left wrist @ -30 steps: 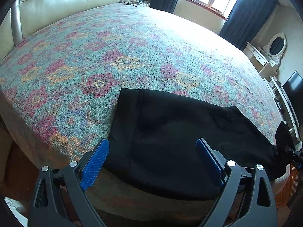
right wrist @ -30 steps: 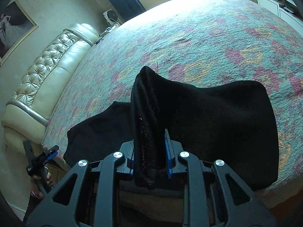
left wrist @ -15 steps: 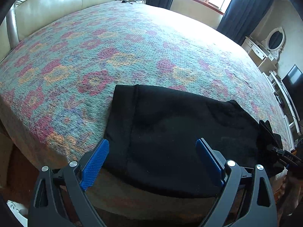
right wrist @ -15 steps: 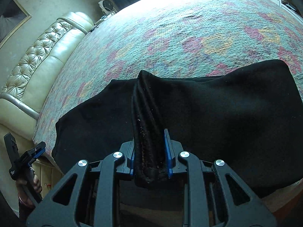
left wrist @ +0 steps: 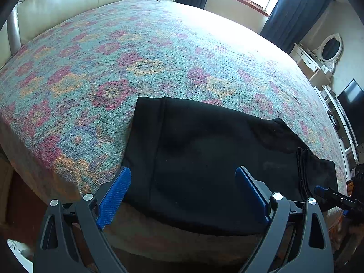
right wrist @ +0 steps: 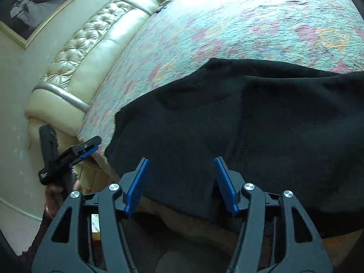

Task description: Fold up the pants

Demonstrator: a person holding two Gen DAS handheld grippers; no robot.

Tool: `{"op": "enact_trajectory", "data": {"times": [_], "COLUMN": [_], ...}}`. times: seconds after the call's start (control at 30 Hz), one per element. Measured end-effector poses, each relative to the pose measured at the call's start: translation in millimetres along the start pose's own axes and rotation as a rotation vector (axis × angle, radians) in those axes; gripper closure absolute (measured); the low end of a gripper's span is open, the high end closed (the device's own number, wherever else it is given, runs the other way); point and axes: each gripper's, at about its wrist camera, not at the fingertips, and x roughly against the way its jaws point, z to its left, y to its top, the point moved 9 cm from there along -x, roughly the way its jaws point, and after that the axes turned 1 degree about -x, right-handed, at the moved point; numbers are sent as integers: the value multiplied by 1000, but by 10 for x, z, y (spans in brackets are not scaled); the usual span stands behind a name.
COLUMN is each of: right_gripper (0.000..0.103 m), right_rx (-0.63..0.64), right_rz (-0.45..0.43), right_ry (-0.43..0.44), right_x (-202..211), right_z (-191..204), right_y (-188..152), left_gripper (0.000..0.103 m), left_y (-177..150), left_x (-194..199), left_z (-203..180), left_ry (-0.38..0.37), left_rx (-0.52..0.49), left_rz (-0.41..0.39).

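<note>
Between opened right tongs (right wrist: 180,177): pants (right wrist: 250,125) edge, unpinched.

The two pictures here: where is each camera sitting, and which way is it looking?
Left wrist: on the left gripper, looking down over the black pants and across the bed; its open jaws show.
Right wrist: on the right gripper, facing the pants towards the headboard; jaws just opened, empty.
Shared: pants, bed, each other's gripper.

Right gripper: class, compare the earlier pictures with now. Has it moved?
Yes. The right gripper swung towards the cream headboard, carrying the pants fold across; its jaws have just opened, releasing the cloth.
</note>
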Motion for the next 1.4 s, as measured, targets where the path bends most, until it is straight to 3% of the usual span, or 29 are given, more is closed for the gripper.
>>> {"op": "enact_trajectory", "data": {"times": [0.07,0.17,0.23,0.33,0.47,0.6,0.67,0.7,0.8,0.9,1.1,1.2,1.27,1.3,1.4], "right_gripper": [43,30,23,23,23,23,30,51,78,79,61,61,70,81,85], "right_rx": [30,29,-32,-223,-400,-446,-463,-475,-512,-527,-536,-512,-496,-499,-526], "right_rz": [-24,-148,-243,-341,-327,-270,-250,-251,-241,-259,-249,-225,-230,-225,-241], "right_ry": [26,23,-7,13,-6,64,104,116,94,122,207,210,190,172,171], "right_x": [270,911,1372,1859,1867,1564,1432,1393,1300,1284,1402,1434,1449,1430,1379], "right_z": [27,-231,-645,-1471,-2311,-2542,-2581,-2615,-2782,-2852,-2749,-2654,-2638,-2663,-2742], "right_y": [80,336,503,619,562,554,549,545,479,441,309,115,11,-37,-85], "left_gripper": [11,11,11,11,11,11,11,11,11,11,11,11,11,11,11], "left_y": [-4,-6,-9,5,6,-20,-25,-25,-23,-33,-29,-39,-47,-48,-49], "left_x": [-5,-23,-29,-37,-59,-76,-79,-79,-78,-93,-98,-108,-118,-124,-123], "left_z": [7,28,40,64,95,117,134,141,157,166,183,166,152,147,148], "left_ry": [-9,-29,-32,-33,-37,-49,-48,-47,-46,-52,-56,-60,-60,-60,-57], "left_rx": [12,39,52,66,83,109,119,122,130,135,144,141,135,131,126], "left_rz": [4,14,17,17,25,45,47,48,47,56,60,66,72,74,75]}}
